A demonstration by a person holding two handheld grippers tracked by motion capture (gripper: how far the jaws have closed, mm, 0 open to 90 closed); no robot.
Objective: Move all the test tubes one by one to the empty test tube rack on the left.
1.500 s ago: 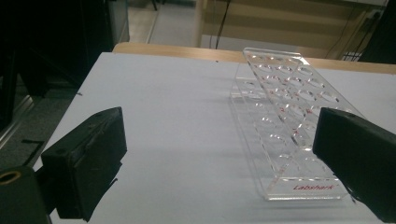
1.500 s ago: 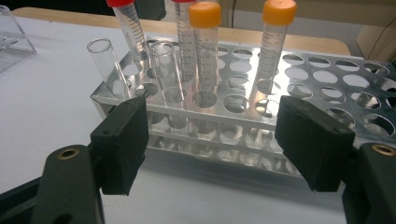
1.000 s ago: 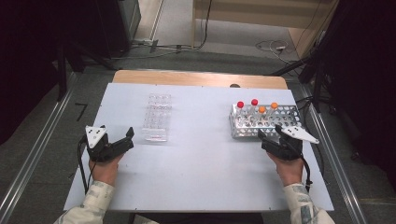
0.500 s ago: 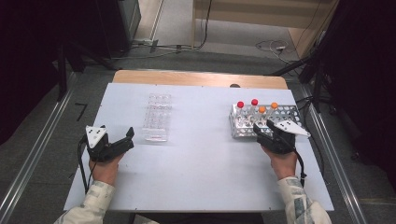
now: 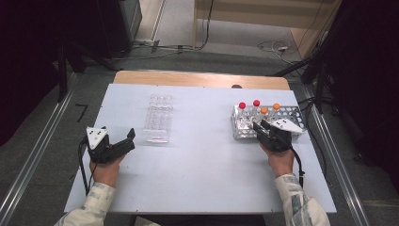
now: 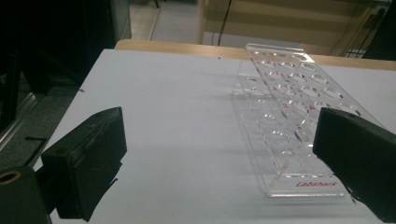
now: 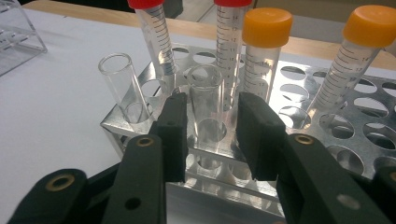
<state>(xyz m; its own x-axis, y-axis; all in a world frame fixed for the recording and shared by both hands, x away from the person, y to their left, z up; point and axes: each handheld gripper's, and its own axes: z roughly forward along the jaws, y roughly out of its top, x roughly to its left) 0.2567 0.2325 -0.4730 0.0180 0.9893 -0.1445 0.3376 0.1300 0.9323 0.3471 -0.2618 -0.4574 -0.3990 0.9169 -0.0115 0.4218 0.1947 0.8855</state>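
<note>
A metal tube rack (image 5: pixel 295 113) (image 7: pixel 327 140) stands at the table's right. It holds two red-capped tubes (image 7: pixel 156 32), two orange-capped tubes (image 7: pixel 264 46) and two uncapped clear tubes (image 7: pixel 119 84). My right gripper (image 5: pixel 258 126) (image 7: pixel 208 105) is at the rack's near left corner, and its jaws have just been closing. One uncapped clear tube (image 7: pixel 205 93) stands between them; the left pad is almost on it and a gap shows at the right pad. My left gripper (image 5: pixel 131 136) (image 6: pixel 219 135) rests open, near the front end of an empty clear acrylic rack (image 5: pixel 157 117) (image 6: pixel 289 116).
The white table (image 5: pixel 202 160) has bare room in its middle and front. A wooden strip (image 5: pixel 197 79) runs along its far edge. Cables (image 5: pixel 277 47) lie on the floor beyond, and metal rails (image 5: pixel 329 141) flank both sides.
My right gripper has moved forward to the metal rack's near left corner and its jaws have narrowed around an uncapped tube. The left gripper has stayed put.
</note>
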